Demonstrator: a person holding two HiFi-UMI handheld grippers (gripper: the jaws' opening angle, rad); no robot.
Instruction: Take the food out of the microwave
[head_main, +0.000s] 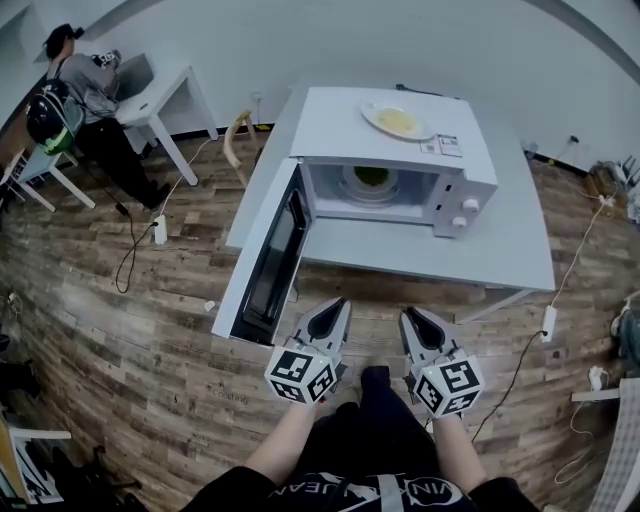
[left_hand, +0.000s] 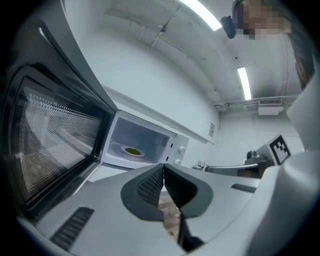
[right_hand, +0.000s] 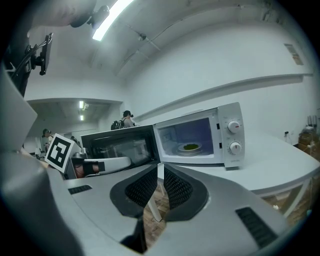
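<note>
The food is seen on the turntable inside the microwave, which is set against the worktop's far edge. The door is swung wide, out past the near edge by the left corner. A plate is set on the microwave's top. Both tongs are held off the near edge, touching nothing. The left tongs are shut tight and the right tongs are closed to a thin slit, with nothing gripped.
</note>
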